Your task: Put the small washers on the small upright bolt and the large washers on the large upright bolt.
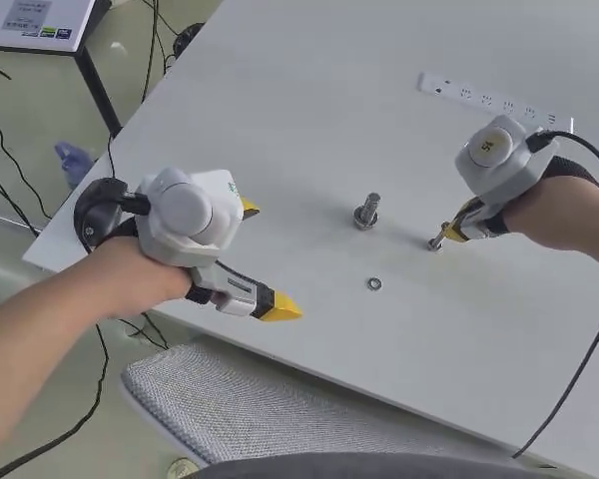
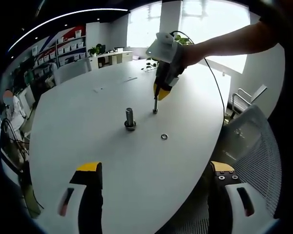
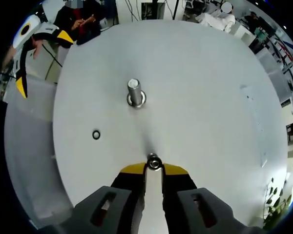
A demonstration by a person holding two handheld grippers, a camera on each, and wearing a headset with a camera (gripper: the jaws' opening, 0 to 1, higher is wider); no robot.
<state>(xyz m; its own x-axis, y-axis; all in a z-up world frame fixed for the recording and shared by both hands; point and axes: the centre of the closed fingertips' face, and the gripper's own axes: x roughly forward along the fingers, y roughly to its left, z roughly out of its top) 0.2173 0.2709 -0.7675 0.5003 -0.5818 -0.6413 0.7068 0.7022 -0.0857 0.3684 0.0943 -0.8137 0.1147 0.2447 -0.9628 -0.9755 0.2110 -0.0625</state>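
Observation:
The large upright bolt (image 1: 366,212) stands mid-table with washers at its base. To its right stands the small upright bolt (image 1: 435,242). My right gripper (image 1: 449,235) is right above that bolt's top, its jaws nearly together on a small washer (image 3: 154,161) at its yellow fingertips (image 3: 133,168). One loose washer (image 1: 374,284) lies flat in front of the large bolt (image 3: 135,92). My left gripper (image 1: 265,257) hovers open near the table's front edge, well left of both bolts, with nothing between its jaws. Its own view has the large bolt (image 2: 130,119), the loose washer (image 2: 163,136) and the small bolt (image 2: 155,106).
A white power strip (image 1: 489,100) lies at the back right of the white table (image 1: 280,90). A grey mesh chair (image 1: 280,409) sits against the front edge. Cables hang off the table's left side and trail from the right hand.

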